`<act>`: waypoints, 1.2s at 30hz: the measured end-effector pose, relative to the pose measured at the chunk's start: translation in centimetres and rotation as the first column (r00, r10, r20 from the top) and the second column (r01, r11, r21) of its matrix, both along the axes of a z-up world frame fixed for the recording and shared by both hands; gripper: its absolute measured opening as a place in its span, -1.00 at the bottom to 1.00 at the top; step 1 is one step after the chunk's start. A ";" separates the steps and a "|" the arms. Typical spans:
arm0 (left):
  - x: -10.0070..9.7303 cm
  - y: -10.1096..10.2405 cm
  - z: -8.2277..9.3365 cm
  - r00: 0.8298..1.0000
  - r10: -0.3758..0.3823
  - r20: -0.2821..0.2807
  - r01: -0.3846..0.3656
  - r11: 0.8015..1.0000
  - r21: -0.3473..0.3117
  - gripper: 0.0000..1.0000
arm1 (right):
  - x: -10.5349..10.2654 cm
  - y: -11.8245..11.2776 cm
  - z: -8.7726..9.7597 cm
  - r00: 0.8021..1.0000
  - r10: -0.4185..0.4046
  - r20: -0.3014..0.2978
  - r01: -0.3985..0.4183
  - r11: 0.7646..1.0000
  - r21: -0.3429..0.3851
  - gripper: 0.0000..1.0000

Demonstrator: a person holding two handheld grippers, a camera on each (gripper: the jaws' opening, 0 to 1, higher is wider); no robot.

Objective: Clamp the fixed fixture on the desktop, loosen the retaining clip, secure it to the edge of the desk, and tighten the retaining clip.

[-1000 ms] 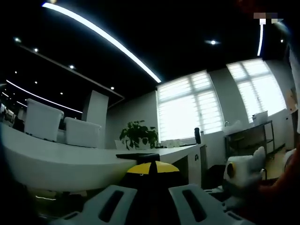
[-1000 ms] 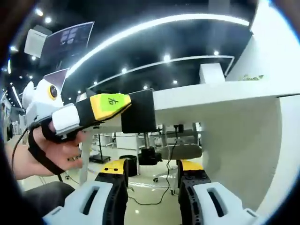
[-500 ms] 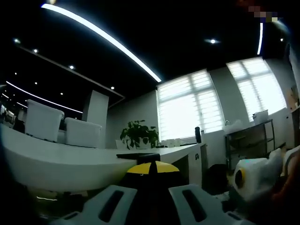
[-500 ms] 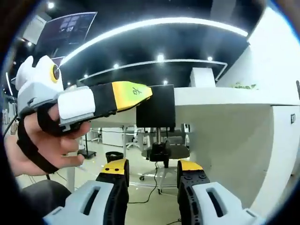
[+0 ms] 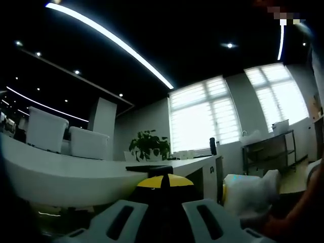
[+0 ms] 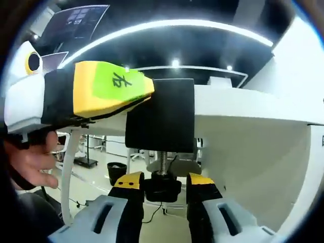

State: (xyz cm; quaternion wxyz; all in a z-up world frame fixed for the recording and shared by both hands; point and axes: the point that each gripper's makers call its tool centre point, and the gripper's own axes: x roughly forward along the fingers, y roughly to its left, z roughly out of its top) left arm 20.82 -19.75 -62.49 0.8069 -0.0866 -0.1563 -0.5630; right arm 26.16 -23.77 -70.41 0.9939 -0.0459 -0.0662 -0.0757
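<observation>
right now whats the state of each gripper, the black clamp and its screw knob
left gripper: shut on the black block clamp
black block clamp: sitting on the white desk edge, held
black screw knob: under the clamp, between the right gripper's jaws
right gripper: open around the knob

You see a matt black plastic clamp block (image 6: pixel 163 116), its threaded metal screw (image 6: pixel 163 161), and a smooth glossy white tabletop (image 6: pixel 243 101).

office | white desks (image 5: pixel 61 177) | blinded windows (image 5: pixel 202 114) | ceiling light strips (image 5: pixel 109 38)
</observation>
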 end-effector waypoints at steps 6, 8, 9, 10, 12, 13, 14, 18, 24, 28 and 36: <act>0.0 0.0 0.0 1.000 -0.001 0.003 0.001 1.000 0.002 -0.94 | -0.3 0.3 -0.2 1.000 0.017 -0.001 -0.017 1.000 0.005 -0.46; 0.0 0.0 0.0 1.000 0.000 0.003 0.000 1.000 0.003 -0.94 | -0.4 0.6 -0.1 0.999 0.054 0.003 -0.054 0.998 0.014 -0.46; 0.0 0.0 0.0 1.000 0.000 0.002 0.000 1.000 0.002 -0.94 | -0.3 1.1 -0.2 0.996 0.094 0.002 -0.094 0.995 0.025 -0.46; 0.0 0.0 0.0 1.000 0.000 0.002 0.000 1.000 0.002 -0.94 | -0.4 0.9 -0.1 0.994 0.105 0.000 -0.105 0.994 0.023 -0.46; 0.0 0.0 0.0 1.000 0.000 -0.001 0.000 1.000 0.001 -0.94 | -0.4 1.3 -0.1 0.989 0.150 -0.012 -0.150 0.989 -0.012 -0.46; 0.0 0.0 0.0 1.000 0.000 0.000 0.000 1.000 0.002 -0.94 | -0.5 1.4 -0.1 0.984 0.177 -0.017 -0.177 0.984 -0.021 -0.46; 0.0 0.0 0.0 1.000 0.000 0.000 0.000 1.000 0.002 -0.94 | -0.3 0.9 -0.1 0.980 0.196 -0.023 -0.197 0.980 -0.037 -0.46; 0.0 0.0 0.0 1.000 -0.002 -0.001 0.002 1.000 0.003 -0.94 | 0.1 1.4 -0.2 0.946 0.324 -0.023 -0.325 0.945 -0.048 -0.46; 0.0 0.0 0.1 1.000 -0.004 -0.003 0.004 1.000 -0.004 -0.94 | 1.1 1.7 -0.7 0.853 0.521 -0.047 -0.522 0.851 -0.051 -0.46; -0.1 0.0 0.1 1.000 -0.001 0.003 0.001 1.000 -0.001 -0.94 | 1.6 1.5 -0.9 0.818 0.572 -0.052 -0.575 0.817 -0.054 -0.46; 0.0 0.0 -0.1 1.000 -0.008 -0.019 0.008 1.000 -0.012 -0.94 | 2.4 1.9 -0.9 0.774 0.631 -0.052 -0.633 0.772 -0.062 -0.46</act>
